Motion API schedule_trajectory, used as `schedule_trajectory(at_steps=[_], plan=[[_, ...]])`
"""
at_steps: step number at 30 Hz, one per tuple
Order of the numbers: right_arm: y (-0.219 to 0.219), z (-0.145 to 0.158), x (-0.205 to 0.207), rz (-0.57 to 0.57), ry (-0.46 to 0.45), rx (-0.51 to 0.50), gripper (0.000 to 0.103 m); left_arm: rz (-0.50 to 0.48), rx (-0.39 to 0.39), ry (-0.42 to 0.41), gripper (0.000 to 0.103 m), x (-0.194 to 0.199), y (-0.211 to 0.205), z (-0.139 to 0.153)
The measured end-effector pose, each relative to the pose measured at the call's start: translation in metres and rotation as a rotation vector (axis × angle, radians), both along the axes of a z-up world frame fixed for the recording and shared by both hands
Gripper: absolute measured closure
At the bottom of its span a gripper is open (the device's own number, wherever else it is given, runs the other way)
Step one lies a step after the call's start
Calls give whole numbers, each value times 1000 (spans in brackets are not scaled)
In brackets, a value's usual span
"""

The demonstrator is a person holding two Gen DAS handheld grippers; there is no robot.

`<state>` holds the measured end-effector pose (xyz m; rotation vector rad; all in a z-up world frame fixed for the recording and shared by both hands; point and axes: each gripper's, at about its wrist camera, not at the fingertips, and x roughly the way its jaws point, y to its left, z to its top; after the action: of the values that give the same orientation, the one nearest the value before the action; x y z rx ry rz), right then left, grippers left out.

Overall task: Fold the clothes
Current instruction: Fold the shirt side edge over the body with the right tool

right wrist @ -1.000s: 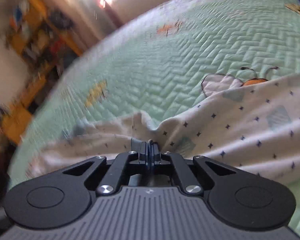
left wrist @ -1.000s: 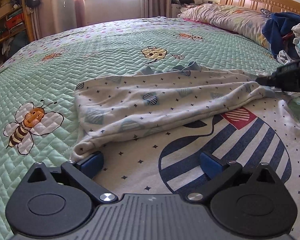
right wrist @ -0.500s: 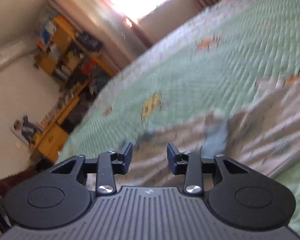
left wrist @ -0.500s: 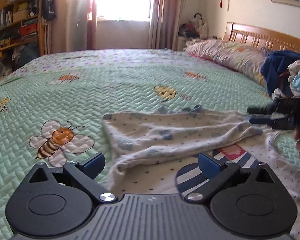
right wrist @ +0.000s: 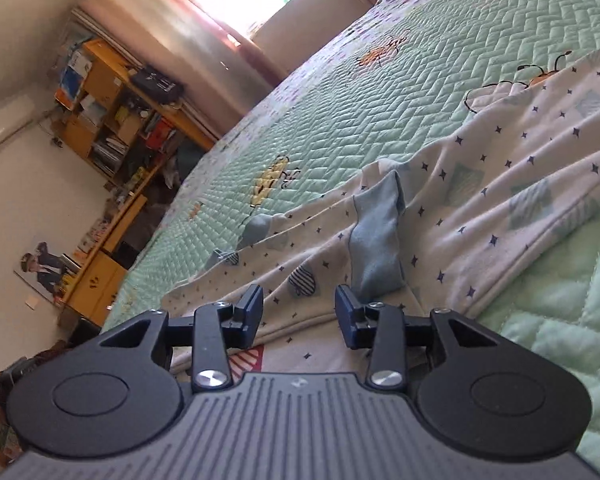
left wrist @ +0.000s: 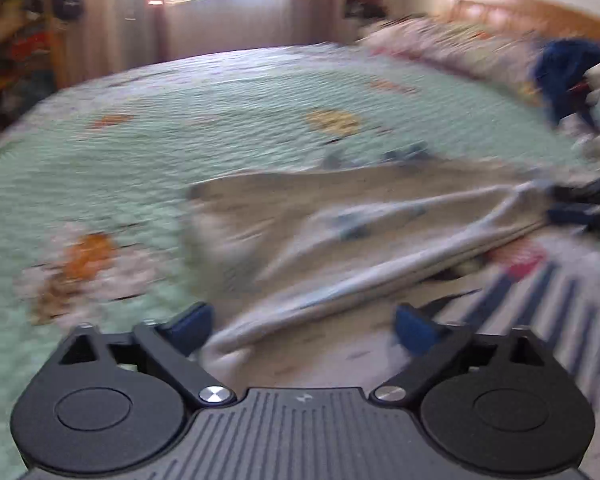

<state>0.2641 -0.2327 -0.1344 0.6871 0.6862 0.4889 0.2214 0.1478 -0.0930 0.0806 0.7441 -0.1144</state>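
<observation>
The right claw has just been opened: a second ago its blue pads were pressed together on a pinch of the cream cotton garment printed with small dark stars and pale blue patches, and now they are spread, with cloth lying below and ahead of them but nothing pinched. It is judged that the fold carried by this claw has been laid down and released. The left claw is also spread and holds nothing; the near folded edge of the garment lies between its pads without being pressed. The left wrist view is blurred, so fine detail there cannot be told.

The garment is lying on the bed, on the mint-green quilted bedspread with bee pictures. One part is doubled over the lower layer, which shows dark blue stripes and a red patch. The upper layer is not flat: long creases run across it, and a pale blue cuff is turned up near the right claw. Some smoothing or a further fold is probably needed.
</observation>
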Motion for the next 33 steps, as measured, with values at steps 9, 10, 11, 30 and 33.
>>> schedule_trajectory(at_steps=[9,10,11,30,33], plan=[[8,24,17,-14,-28,105,42,-25,-139,-142,2,-12,-4,34],[5,15,23,-25,16,131,42,-51,-118,-138,1,-11,-15,32],[-1,3,28,-50,74,146,45,-73,-88,-113,1,-8,-24,27],[-45,11,-36,-251,36,193,49,73,-32,-96,3,-97,12,35],[-82,14,-73,-374,10,213,45,67,-40,-111,2,-120,8,37]])
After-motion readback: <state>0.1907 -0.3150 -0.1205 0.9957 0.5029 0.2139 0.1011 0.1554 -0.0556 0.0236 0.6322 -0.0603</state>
